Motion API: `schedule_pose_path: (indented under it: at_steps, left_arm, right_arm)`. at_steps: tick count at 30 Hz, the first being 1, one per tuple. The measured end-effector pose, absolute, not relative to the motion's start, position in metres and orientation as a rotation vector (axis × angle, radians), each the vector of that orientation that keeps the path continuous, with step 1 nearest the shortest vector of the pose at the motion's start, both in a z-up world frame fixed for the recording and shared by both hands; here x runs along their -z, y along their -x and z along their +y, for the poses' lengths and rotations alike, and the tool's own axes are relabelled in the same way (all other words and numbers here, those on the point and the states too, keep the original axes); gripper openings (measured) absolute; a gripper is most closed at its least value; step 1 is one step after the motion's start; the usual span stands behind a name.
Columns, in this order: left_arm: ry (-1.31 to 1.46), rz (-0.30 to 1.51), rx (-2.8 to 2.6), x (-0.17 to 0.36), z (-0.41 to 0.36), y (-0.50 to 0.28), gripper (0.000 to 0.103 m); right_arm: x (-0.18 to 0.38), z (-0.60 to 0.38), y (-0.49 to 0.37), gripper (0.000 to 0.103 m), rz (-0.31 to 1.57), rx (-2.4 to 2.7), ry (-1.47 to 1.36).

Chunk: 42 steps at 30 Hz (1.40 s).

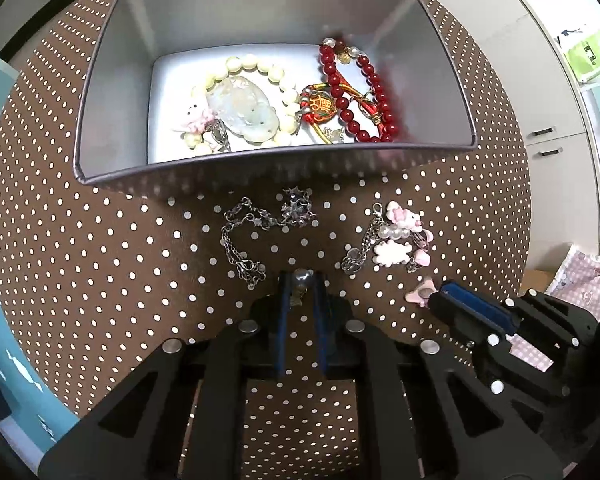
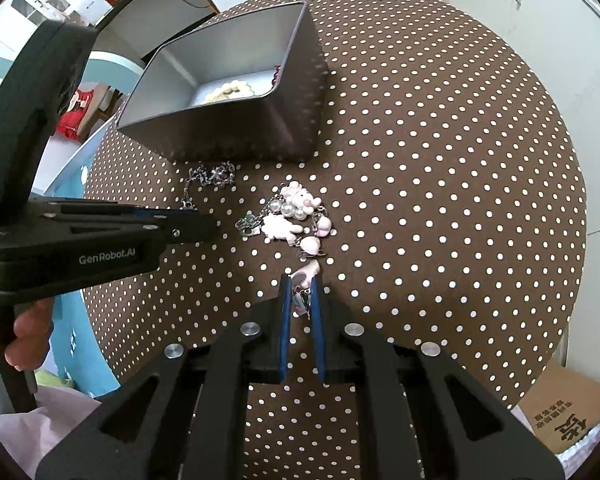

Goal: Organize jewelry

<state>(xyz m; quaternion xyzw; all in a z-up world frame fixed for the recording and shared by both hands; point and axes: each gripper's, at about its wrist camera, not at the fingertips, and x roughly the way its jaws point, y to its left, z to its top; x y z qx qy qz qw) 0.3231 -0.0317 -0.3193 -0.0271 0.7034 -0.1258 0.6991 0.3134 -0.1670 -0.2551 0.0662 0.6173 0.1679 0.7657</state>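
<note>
Nearest the left wrist lens, the left tool (image 1: 302,280) has its blue-padded fingers drawn close on a small round metal bead at the end of a silver chain bracelet (image 1: 256,232), which trails off toward 11 o'clock over the round bench (image 1: 100,240), covered in brown cloth with white polka dots. The links look dull and fine, with a spiky cluster at the far end.

In the right wrist view, the right tool (image 2: 302,280) pinches a pale pink charm at the near end of the pink charm bracelet (image 2: 296,216). That bracelet is a heap of glossy pink and white figures, pearly beads and short chain, lying at 12 o'clock from the tool.

The grey metal tin (image 1: 112,92), rectangular with smooth matte walls, stands beyond both bracelets. Only the left view looks down into it: a cream bead bracelet (image 1: 256,68) ringing a pale carved jade-like pendant (image 1: 244,108), a small pink figure, a dark red bead bracelet (image 1: 364,92), and a red and gold knotted charm (image 1: 320,106). The right view shows just a strip of cream beads over the tin's wall, but it alone shows the left tool from the side, a bare hand (image 2: 24,328) on its handle at 8 o'clock, and a cardboard box (image 2: 564,416) at 4 o'clock.
</note>
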Motion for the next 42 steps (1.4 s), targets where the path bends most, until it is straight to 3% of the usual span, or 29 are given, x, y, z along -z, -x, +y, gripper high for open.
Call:
schedule_pose_path:
  at_steps: [21, 35, 39, 42]
  left_arm:
    - [0.139, 1.415, 0.288, 0.265, -0.004, -0.329, 0.010]
    - [0.211, 1.328, 0.246, 0.230, 0.027, -0.357, 0.010]
    - [0.212, 1.323, 0.234, 0.232, 0.028, -0.368, 0.010]
    - [0.222, 1.325, 0.229, 0.233, 0.028, -0.367, 0.011]
  right_arm:
    - [0.180, -0.165, -0.344, 0.009, 1.155, -0.402, -0.092]
    - [0.193, -0.125, -0.378, 0.010, 1.133, -0.447, -0.052]
    - [0.197, -0.128, -0.381, 0.013, 1.148, -0.411, -0.061]
    - [0.201, -0.135, -0.381, 0.025, 1.160, -0.378, -0.057]
